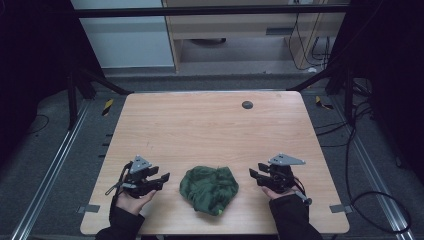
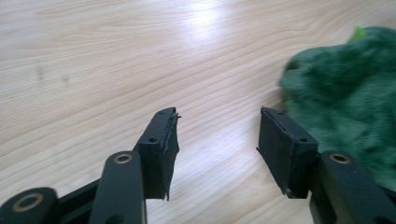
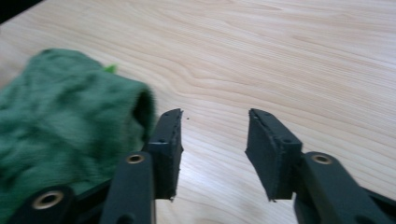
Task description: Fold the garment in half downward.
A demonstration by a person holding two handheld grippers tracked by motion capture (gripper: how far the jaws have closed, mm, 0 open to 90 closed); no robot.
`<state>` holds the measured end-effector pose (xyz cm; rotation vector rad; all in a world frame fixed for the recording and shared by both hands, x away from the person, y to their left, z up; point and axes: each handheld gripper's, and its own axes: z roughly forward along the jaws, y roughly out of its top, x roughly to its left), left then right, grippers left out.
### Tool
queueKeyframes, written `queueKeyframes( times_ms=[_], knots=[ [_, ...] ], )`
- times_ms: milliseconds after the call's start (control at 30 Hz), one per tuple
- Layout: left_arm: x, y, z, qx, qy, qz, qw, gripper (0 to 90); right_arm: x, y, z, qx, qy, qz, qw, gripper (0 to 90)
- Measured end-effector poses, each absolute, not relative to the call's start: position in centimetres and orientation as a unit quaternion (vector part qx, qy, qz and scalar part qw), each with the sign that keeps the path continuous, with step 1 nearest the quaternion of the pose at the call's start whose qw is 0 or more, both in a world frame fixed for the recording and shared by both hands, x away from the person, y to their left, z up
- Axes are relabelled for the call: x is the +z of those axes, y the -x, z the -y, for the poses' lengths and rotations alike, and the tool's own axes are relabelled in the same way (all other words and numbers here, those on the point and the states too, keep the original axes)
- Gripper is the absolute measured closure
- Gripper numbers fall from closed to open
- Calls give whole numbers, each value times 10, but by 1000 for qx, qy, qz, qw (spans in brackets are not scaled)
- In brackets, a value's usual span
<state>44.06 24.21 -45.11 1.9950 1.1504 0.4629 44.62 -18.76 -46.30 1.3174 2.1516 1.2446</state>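
near the table's front edge, centre: crumpled green cloth (image 1: 209, 189) lying on the wooden table (image 1: 210, 125). left gripper (image 1: 159, 181) just left of the cloth, jaws spread, nothing between them, only bare wood. right gripper (image 1: 256, 176) to the cloth's right, a little apart, jaws likewise released and empty
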Motion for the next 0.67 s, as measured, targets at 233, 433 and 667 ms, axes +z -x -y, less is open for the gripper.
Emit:
queueKeyframes(
  times_ms=[233, 433, 667],
  knots=[
    [-459, -450, -263, 194, -777, -471, 370, 403, -469, -454, 207, 414, -490, -745, 181, 438],
    [-464, -457, -278, 211, -773, -476, 362, 359, -474, -458, 221, 402, -509, -737, 190, 384],
    [-469, -462, -291, 219, -762, -493, 359, 330, -479, -464, 233, 387, -525, -728, 210, 316]
  ],
)
